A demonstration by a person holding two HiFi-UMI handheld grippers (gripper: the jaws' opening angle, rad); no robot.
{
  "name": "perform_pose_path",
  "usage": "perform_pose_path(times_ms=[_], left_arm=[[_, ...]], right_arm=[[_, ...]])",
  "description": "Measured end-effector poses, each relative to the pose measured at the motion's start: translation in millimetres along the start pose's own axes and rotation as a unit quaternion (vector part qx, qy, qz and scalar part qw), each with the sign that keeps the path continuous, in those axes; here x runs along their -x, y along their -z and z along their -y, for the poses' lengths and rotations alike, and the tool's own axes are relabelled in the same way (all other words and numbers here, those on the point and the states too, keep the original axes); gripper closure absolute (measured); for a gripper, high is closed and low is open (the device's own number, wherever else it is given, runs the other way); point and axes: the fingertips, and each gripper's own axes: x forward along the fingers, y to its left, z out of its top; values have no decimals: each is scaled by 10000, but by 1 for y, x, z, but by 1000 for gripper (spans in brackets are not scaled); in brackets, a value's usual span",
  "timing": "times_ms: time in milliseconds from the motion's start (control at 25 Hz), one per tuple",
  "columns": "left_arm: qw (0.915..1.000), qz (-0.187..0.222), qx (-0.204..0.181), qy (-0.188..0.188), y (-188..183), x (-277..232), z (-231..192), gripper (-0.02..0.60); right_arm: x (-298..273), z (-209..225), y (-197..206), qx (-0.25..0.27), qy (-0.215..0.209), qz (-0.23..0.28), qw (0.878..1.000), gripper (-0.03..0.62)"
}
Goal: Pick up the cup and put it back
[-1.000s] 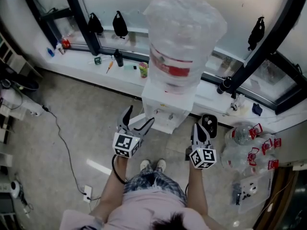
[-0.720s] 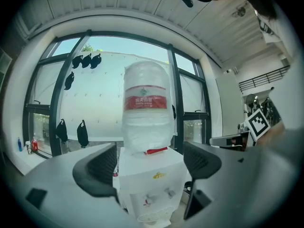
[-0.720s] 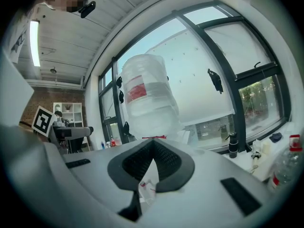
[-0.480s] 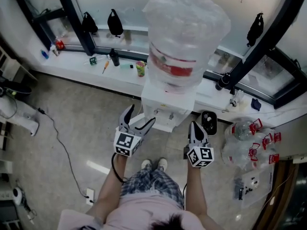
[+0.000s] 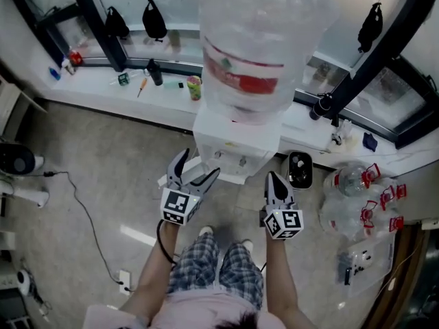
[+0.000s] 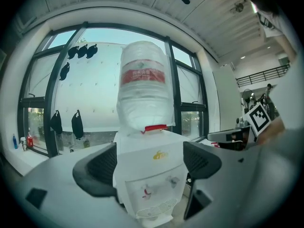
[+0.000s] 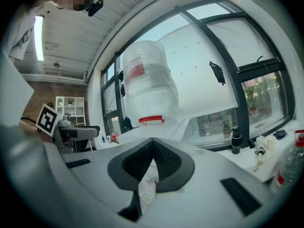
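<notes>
Floor [image 5: 89, 149]: water dispenser [image 5: 236, 139], bag of empty bottles [image 5: 357, 208]. Window ledge [image 5: 96, 91]: green cup [image 5: 195, 88], black bottle [image 5: 156, 72], screwdriver [image 5: 140, 86].

Pink shirt [image 5: 200, 308], plaid shorts [image 5: 217, 271]

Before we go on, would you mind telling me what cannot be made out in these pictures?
- Head view: the top of the water bottle is cut off by the upper edge.
- Head view: the small green item on the sill is too small to call a cup.
- Right gripper view: the shut right tongs cover the front of the dispenser.
</notes>
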Motion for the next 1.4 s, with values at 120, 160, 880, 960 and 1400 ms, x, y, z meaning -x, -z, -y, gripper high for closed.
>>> perform_pose_path(times_ms=[120,160,880,960,1400], left_arm=[[9998,88,95,-141,40,-7,2,162],[9997,104,109,-185,56,-10,2,162],[9995,-127,-170,212,463,-100,34,163],[9994,-126,-184,246,505,-113,33,163],[9999,-53,-105,-8,650,-194,19,161]], right_arm=[[-9,12,40,86,-146,-38,9998,583],[-13,16,56,117,-197,-47,9997,583],[-78,97,458,584,-1238,-458,9895,583],[-88,108,498,725,-1360,-484,9869,583],[-140,145,616,1152,-1759,-416,9768,583]])
